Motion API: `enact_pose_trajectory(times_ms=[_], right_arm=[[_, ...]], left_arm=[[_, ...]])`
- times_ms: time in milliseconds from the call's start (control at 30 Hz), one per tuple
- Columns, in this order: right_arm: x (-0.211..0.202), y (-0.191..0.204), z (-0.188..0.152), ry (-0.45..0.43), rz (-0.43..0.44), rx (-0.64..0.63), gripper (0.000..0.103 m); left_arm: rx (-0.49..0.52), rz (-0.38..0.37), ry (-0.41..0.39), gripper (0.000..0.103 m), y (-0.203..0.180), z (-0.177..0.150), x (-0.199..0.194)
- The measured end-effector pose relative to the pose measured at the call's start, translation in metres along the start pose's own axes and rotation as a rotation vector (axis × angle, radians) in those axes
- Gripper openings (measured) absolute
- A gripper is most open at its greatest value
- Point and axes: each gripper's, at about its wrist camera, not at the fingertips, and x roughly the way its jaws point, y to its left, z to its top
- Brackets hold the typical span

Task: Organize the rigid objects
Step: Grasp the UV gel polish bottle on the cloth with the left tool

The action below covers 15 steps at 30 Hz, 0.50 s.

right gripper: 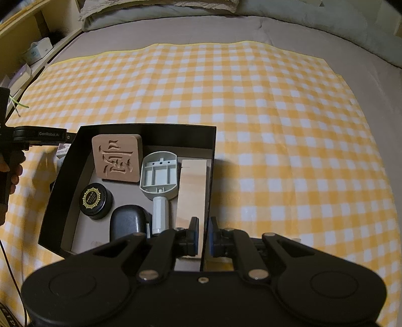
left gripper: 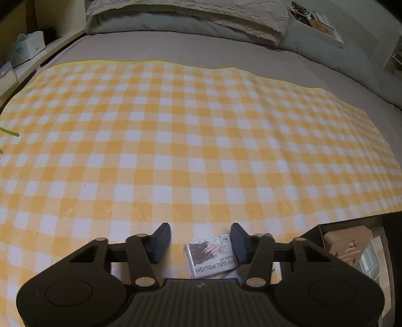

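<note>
A small white box printed "UV GEL POLISH" [left gripper: 211, 259] lies on the yellow checked cloth [left gripper: 201, 140], just left of the black box [left gripper: 314, 231]. My left gripper [left gripper: 199, 240] is down over it and open: the polish box sits between the fingers, close to the right one, with a clear gap to the left one. My right gripper [right gripper: 204, 232] is shut on the right wall of the black box [right gripper: 148, 127]. Inside lie a carved wooden block [right gripper: 116, 157], a grey plastic part [right gripper: 159, 176], a pale wooden plank [right gripper: 192, 186], a round black jar [right gripper: 96, 201] and a dark case [right gripper: 128, 221].
The cloth covers a grey bed [left gripper: 226, 50] with pillows [left gripper: 191, 15] at the far end. A shelf with tissue boxes [left gripper: 27, 47] runs along the left. A green strip [left gripper: 10, 132] lies at the cloth's left edge. A hand [right gripper: 12, 173] holds the left gripper's handle.
</note>
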Motion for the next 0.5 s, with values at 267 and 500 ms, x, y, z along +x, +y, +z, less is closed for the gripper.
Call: enact_pose_trajectory(times_ms=[267,500], right_arm=[[0.005,0.006,0.002,0.011,-0.009,-0.003,0.008],[0.008,0.008,0.003,0.014,-0.015,-0.010,0.008]], left_arm=[[0.089,0.073,-0.011,0.041,0.048,0.001,-0.019],[-0.148,0.069,-0.004,0.067,0.100,-0.002,-0.040]])
